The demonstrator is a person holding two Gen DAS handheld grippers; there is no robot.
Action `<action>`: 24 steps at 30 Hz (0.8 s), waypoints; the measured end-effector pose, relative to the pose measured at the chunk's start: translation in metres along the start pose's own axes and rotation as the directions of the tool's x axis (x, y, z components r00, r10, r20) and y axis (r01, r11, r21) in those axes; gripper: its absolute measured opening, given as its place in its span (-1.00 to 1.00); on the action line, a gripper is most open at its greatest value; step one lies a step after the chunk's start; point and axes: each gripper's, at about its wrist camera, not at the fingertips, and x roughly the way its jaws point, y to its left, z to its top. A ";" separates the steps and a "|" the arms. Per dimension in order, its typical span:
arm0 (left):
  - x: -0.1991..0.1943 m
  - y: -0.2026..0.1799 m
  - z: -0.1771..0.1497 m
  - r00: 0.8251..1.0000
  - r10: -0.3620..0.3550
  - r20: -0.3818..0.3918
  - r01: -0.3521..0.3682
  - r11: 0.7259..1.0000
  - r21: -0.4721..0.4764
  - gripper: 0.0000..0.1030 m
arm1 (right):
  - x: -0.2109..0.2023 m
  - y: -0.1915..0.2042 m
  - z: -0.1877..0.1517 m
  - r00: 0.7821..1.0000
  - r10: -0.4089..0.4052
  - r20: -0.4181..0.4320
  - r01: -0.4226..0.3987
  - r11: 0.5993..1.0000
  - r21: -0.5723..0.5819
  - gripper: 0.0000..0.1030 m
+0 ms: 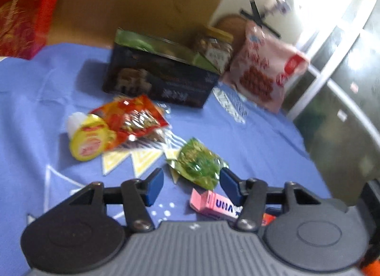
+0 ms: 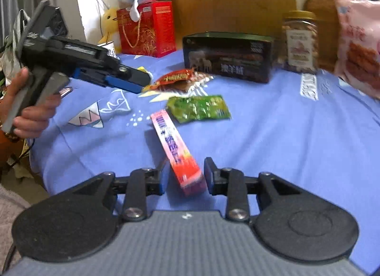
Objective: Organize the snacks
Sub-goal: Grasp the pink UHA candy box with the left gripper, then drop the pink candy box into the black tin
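1. We have the pink box point(image 2: 177, 151) lying on the blue cloth point(image 2: 273, 147), its near end between the fingers of our right gripper point(image 2: 184, 176). The jaws stand close on either side of it, but blur keeps us from telling whether the pads are pressing it or only flanking it.
2. Our worry: the box is long and we are at one end only. If we lift from there, we judge it may droop, swing or slip out.
3. Just beyond its far end lies the green packet point(image 2: 199, 108). A swinging box could sweep it aside, and the crinkly foil would slide easily.
4. Our left gripper point(image 1: 191, 187) hovers with its jaws spread and nothing held, the green packet just ahead and the pink box below it. Both grippers working this close could knock together.
5. Further back sit the red packet point(image 1: 133, 116) and the yellow cup point(image 1: 89, 141), which lies tipped and could roll if bumped.
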 end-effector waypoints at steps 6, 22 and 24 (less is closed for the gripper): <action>0.017 -0.016 -0.007 0.998 -0.033 -0.055 0.035 0.998 0.045 0.04 | -0.009 0.001 -0.014 0.997 -0.078 0.003 0.077 0.996 0.043 -0.33; -0.018 -0.027 0.007 0.999 -0.001 0.032 0.000 1.000 0.015 -0.34 | -0.008 0.004 0.029 0.980 -0.113 0.161 0.114 0.993 0.003 -0.56; -0.023 -0.027 0.035 0.996 0.021 0.086 -0.024 0.999 0.029 -0.34 | 0.000 -0.004 0.053 0.972 -0.109 0.210 0.109 0.994 0.012 -0.55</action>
